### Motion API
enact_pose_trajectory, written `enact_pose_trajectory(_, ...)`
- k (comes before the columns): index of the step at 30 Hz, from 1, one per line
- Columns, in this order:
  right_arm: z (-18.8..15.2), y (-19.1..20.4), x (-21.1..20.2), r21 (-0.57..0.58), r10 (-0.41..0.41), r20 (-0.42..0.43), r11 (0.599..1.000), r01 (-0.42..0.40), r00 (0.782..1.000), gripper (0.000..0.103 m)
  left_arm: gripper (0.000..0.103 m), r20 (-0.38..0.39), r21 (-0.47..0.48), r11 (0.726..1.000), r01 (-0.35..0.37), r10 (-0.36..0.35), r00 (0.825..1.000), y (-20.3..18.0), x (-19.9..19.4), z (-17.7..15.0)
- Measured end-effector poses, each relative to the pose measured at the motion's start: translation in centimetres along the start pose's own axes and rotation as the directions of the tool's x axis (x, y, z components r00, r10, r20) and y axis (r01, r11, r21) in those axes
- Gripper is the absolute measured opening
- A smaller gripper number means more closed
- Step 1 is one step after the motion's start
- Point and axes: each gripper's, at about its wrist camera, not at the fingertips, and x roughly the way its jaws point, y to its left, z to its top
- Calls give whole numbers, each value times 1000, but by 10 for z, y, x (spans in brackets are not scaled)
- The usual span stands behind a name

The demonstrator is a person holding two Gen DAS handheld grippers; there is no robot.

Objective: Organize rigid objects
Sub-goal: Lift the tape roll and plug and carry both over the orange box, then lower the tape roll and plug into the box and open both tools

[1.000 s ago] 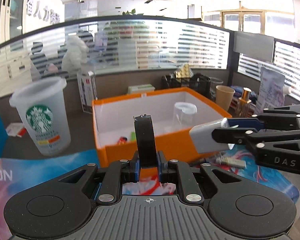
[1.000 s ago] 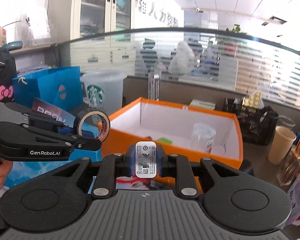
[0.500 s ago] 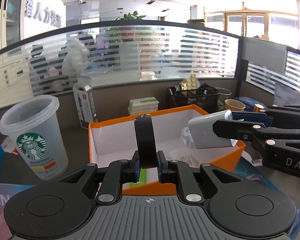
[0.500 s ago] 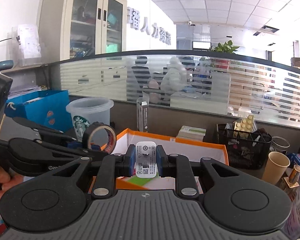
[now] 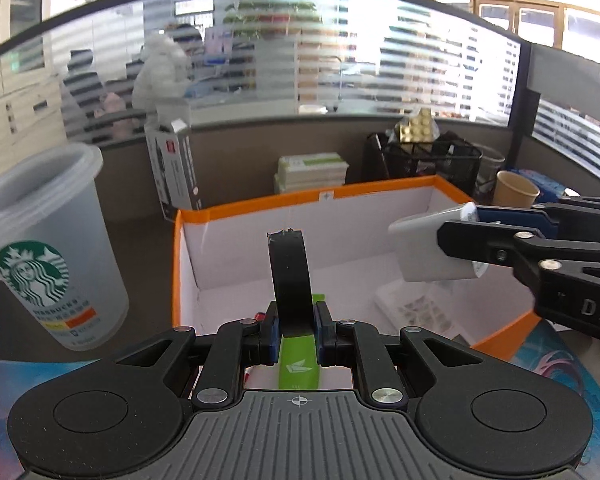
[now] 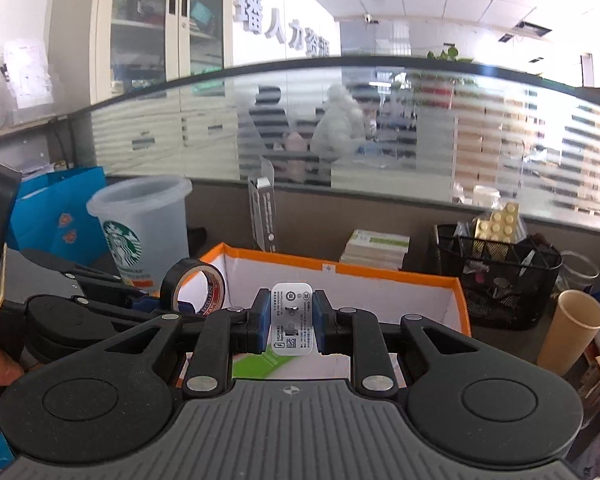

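Note:
My left gripper [image 5: 296, 330] is shut on a black tape roll [image 5: 290, 276], held upright above the near side of the orange box [image 5: 320, 200]. The roll also shows in the right wrist view [image 6: 192, 286]. My right gripper [image 6: 292, 326] is shut on a white charger [image 6: 292, 326], held over the box [image 6: 380, 272]; in the left wrist view the charger [image 5: 428, 248] hangs over the box's right part. Inside the box lie a green pack [image 5: 298, 360] and a clear plastic item [image 5: 416, 308].
A Starbucks cup [image 5: 48, 256] stands left of the box. Behind the box are a grey carton [image 5: 176, 172], stacked green-white boxes [image 5: 312, 170], a black mesh basket [image 5: 432, 160] and a paper cup [image 5: 514, 192]. A blue bag [image 6: 56, 216] stands far left.
Both grippers have moved forward and stand higher over the orange box, each still holding its object. The box's inside, with the green pack, now shows below the left gripper.

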Motion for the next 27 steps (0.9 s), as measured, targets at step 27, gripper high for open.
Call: enact_pose_trajectory(27, -20, -4, 76, -17, -7, -177, 1000, 4, 984, 20, 15, -99, -7, 999, 31, -31, 995, 8, 50, -5)
